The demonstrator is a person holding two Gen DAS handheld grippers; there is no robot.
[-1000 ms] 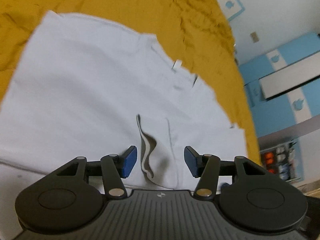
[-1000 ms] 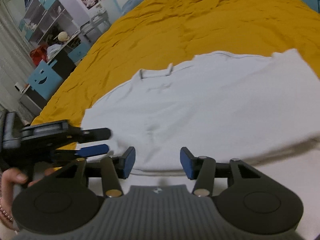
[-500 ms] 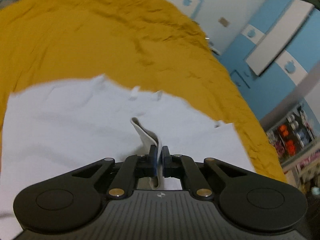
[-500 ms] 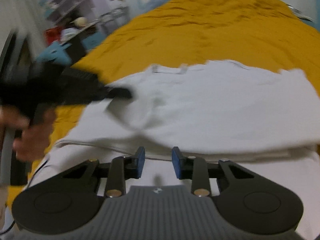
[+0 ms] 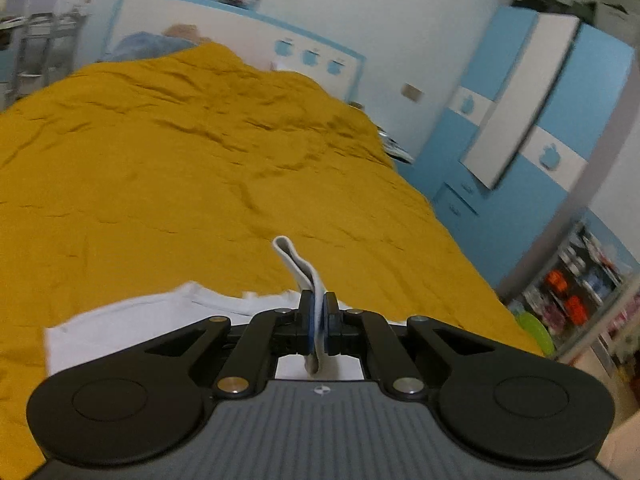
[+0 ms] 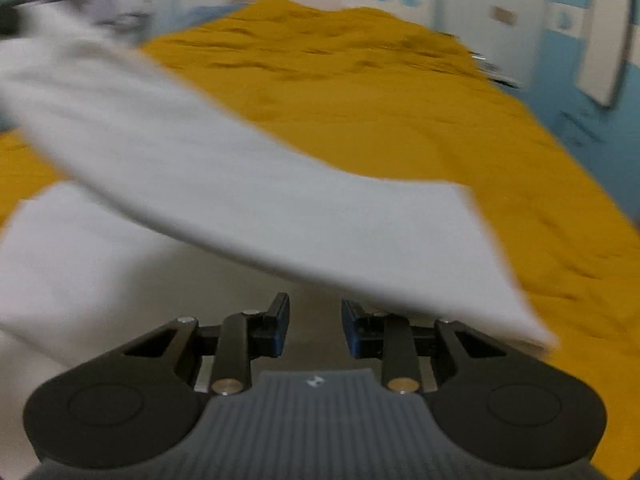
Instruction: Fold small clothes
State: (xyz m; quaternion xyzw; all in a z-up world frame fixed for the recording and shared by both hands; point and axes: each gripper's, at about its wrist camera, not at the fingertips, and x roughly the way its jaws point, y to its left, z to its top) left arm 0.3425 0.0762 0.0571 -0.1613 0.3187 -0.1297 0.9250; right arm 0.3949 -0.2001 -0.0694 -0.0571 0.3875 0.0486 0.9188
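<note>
On one yellow bedspread (image 5: 168, 168), one white garment (image 6: 248, 184), left gripper (image 5: 319, 317) pinching it

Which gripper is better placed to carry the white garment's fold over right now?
Left. The left gripper is shut on the white garment, lifting its edge above the yellow bedspread. The right gripper is open, holding nothing.

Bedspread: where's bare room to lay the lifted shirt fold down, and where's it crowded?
Free: the mustard bedspread from the white shirt up to the blue headboard, and the strip between the shirt's edge and the wardrobe side. Crowded: the near edge, where the left gripper pinches fabric and the lifted panel hangs over the open right gripper.
</note>
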